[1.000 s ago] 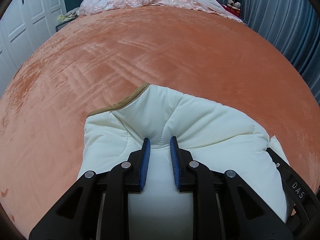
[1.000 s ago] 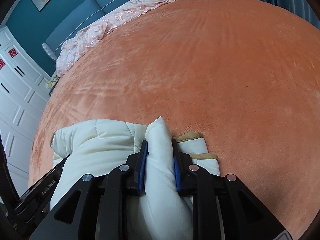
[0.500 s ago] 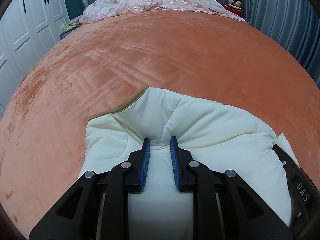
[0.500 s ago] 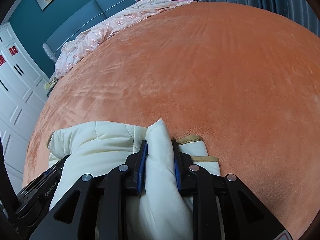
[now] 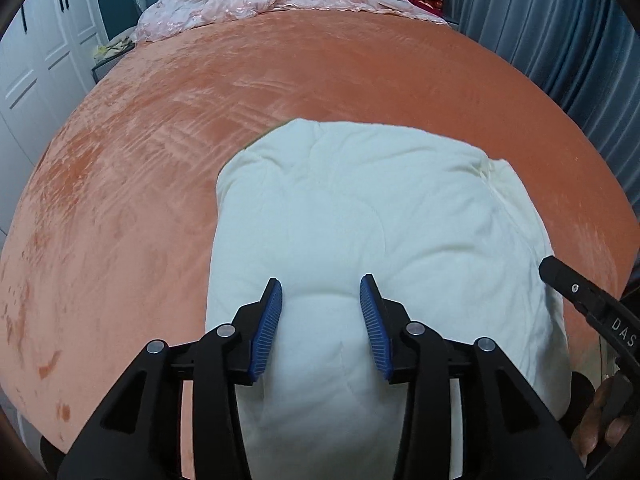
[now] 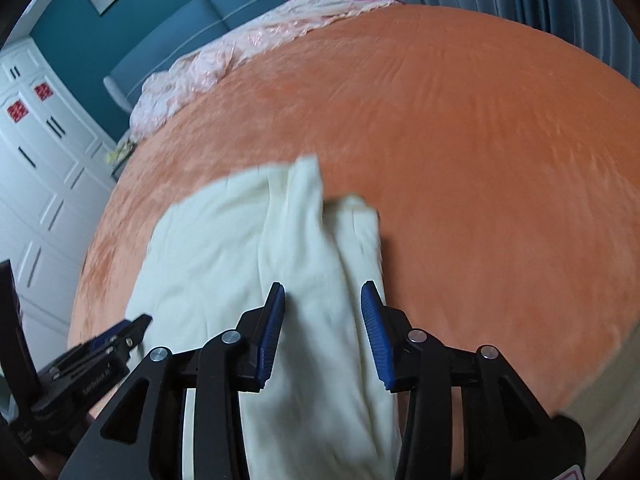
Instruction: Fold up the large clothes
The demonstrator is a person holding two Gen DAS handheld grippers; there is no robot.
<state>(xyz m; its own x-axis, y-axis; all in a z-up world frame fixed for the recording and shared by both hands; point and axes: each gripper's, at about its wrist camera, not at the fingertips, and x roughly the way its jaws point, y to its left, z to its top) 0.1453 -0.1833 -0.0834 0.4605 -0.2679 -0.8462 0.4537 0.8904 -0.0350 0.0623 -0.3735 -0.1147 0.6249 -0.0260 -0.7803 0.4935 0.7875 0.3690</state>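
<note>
A wide orange bedspread fills the room's middle, plush and marked with brush strokes, with a crumpled pink quilt up at the headboard end. At the near edge lies the cream padded garment, folded into a thick, puffy bundle on the spread. From the right wrist view it shows a raised ridge of fabric running up the middle and a tan trim edge peeking out on its far right side.

Now the claws. The left gripper is spreading its jaws, blue pads clear of the cloth, nothing pinched between them. The right gripper is doing the same, jaws parting over that ridge, the fabric lying between but not squeezed, as far as the blur allows.

My read: this garment is soft, springy and light for its bulk; quilted filling will puff back and loosen a fold. The shell looks smooth, maybe slippery. Best purchase would be the stitched seams or the trimmed edge, pinching through both layers at the corners.
</note>
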